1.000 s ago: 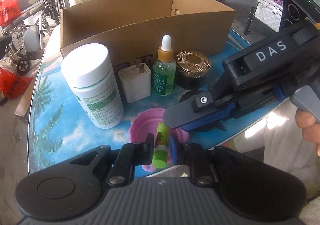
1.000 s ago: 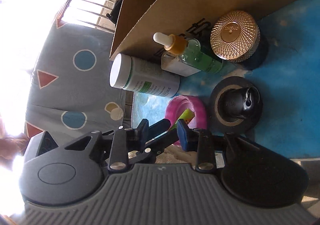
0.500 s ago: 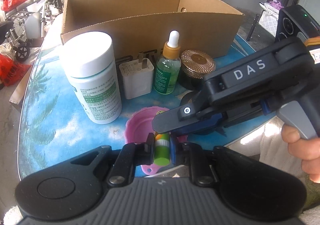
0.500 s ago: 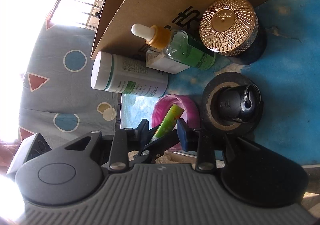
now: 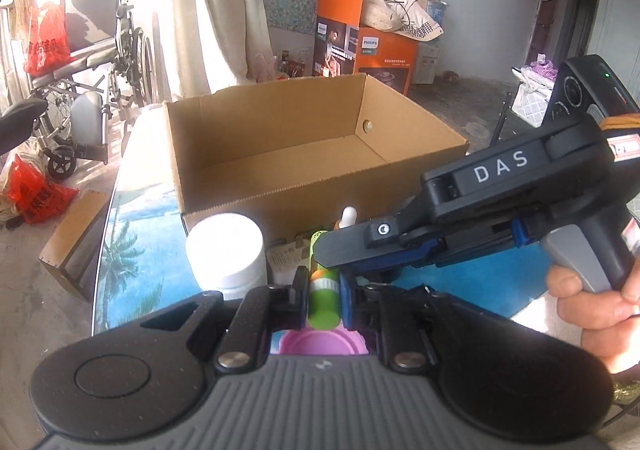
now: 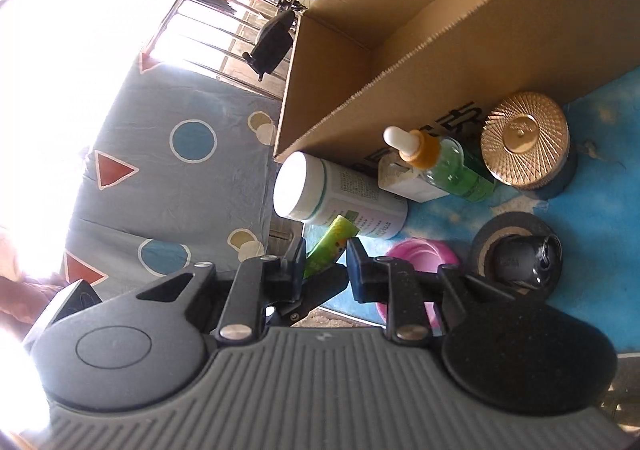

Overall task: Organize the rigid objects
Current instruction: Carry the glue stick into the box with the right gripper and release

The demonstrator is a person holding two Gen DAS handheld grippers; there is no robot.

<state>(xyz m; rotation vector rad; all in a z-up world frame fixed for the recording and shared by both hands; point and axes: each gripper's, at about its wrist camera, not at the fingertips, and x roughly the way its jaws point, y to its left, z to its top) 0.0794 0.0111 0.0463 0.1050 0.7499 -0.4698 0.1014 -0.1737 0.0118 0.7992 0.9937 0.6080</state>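
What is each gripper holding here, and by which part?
The left gripper clamps the green tube's capped end. The right gripper closes across its other end.

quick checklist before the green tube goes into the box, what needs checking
1. Left gripper shut on the green tube: ok.
2. Right gripper also gripping the tube: cannot tell; its fingers have just been closing around the tube's far end.
3. Cardboard box open on top, visible floor bare: ok.
4. Tube lifted clear of the pink bowl: ok.
5. Path clear: not ok; white bottle and dropper bottle stand against the box's near wall.
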